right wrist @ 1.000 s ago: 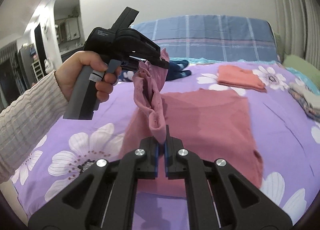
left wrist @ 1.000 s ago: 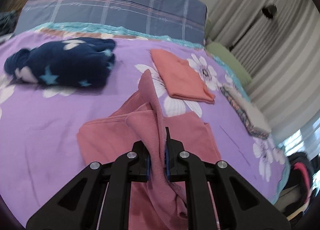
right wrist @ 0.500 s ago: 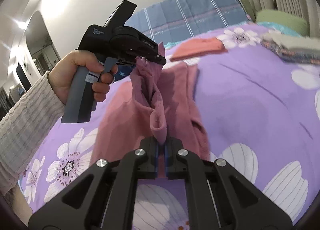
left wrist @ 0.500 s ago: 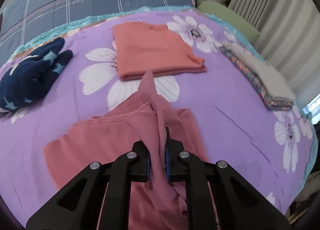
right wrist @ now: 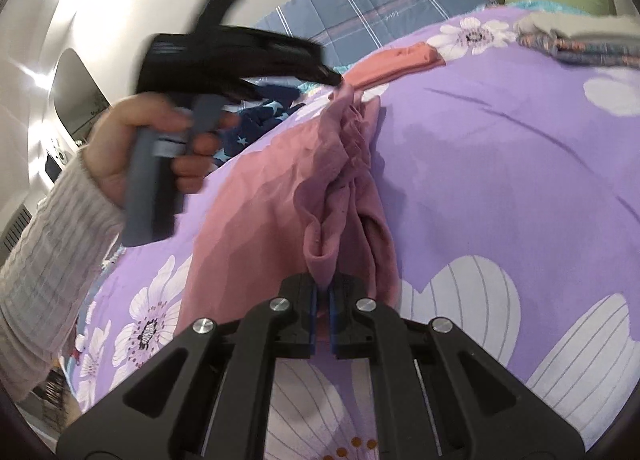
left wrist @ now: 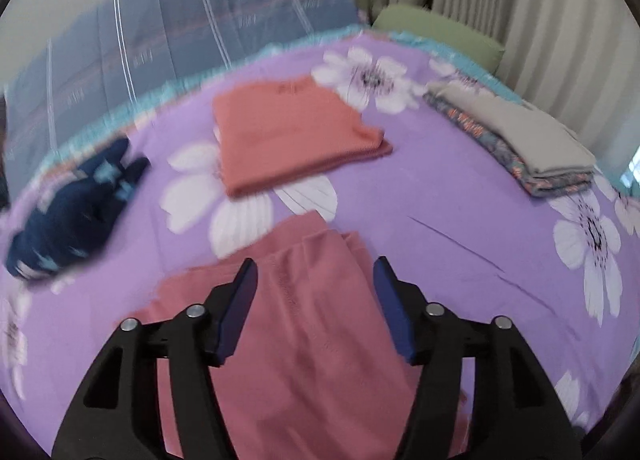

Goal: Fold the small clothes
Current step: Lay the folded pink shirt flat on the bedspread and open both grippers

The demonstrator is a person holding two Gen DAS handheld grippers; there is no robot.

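With three folded piles [left wrist: 296, 140] done, our left gripper [left wrist: 316, 306] is opening off the pink garment [left wrist: 312, 340] while the right gripper [right wrist: 323, 310] pinches its edge, fold unfinished.

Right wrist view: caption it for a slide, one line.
Right gripper pinches the pink garment while the left gripper opens above the purple floral bedspread.

Navy star garment [left wrist: 76, 216] motion-blurred at far left; pink garment [left wrist: 304, 340] cut off by near edge, under gripper frame.
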